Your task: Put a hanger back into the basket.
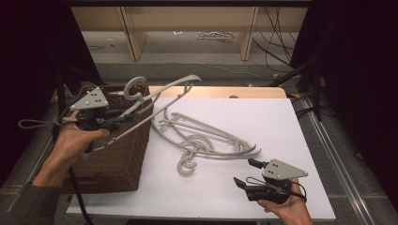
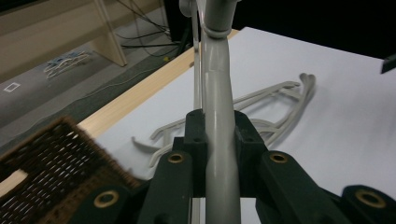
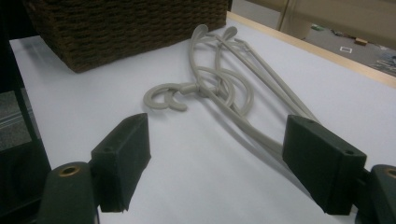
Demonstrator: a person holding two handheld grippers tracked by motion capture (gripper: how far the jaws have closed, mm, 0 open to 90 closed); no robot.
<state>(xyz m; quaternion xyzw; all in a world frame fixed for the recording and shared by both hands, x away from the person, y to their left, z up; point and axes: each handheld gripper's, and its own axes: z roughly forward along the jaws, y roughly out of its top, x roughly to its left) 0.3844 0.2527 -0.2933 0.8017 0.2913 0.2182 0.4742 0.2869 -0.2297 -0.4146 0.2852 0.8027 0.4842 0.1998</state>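
While left tongs (image 1: 123,118) clench hanger (image 1: 162,91) over basket (image 1: 117,154) at frame left for drop-in, right tongs (image 1: 244,183) spread empty, lower right, near remaining hangers (image 1: 206,140) on desk (image 1: 263,122).

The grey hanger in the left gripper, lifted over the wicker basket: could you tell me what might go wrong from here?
1. The left gripper clamps the held hanger on one thin, smooth arm, so it may swivel or slip.
2. Its hook and lower bar sit at the basket rim and could catch on the weave.
3. The hangers on the table lie interlocked; the open right gripper may lift several together.
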